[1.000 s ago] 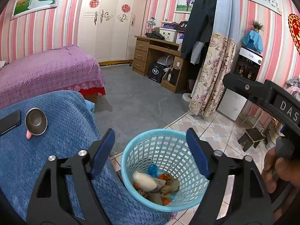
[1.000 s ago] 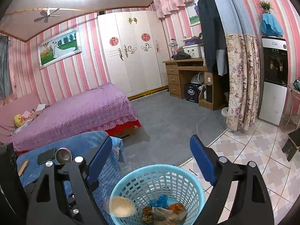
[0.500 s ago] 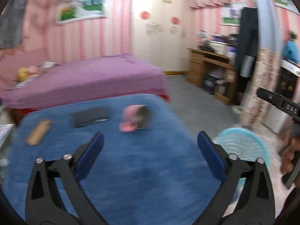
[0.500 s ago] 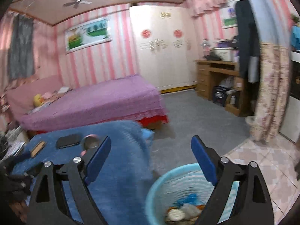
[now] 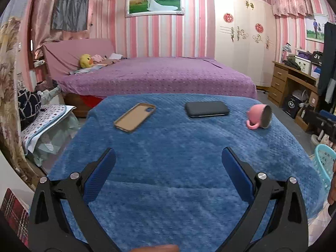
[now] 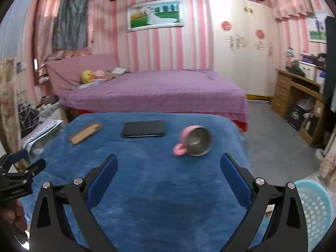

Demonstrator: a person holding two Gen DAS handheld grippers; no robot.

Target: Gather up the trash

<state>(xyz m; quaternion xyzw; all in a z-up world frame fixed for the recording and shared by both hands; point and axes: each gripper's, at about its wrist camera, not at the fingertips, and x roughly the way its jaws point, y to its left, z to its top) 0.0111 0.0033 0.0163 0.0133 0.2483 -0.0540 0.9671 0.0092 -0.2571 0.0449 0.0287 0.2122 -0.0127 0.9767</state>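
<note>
My left gripper [image 5: 168, 157] hangs open over a table under a blue cloth [image 5: 168, 147], nothing between its blue pads. My right gripper [image 6: 168, 163] is over the same blue cloth [image 6: 157, 189]; its jaws are opening wide and hold nothing. On the far part of the cloth lie a tan phone case [image 5: 134, 119], a black phone [image 5: 206, 109] and a pink cup [image 5: 259, 116] tipped on its side. The light blue mesh trash basket [image 6: 315, 210] stands on the floor at the table's right edge, also at the right rim in the left view [image 5: 325, 163]. No trash shows on the cloth.
A purple bed [image 5: 157, 75] stands behind the table, with a white wardrobe [image 5: 241, 37] and a wooden desk [image 5: 294, 79] to the right. Cluttered bags and cloth [image 5: 42, 121] sit left of the table. Grey floor [image 6: 273, 136] lies between bed, desk and basket.
Both grippers swung left from above the trash basket to over the blue cloth. The basket slid from centre to the right edge of both views. Both jaws opened wider.
</note>
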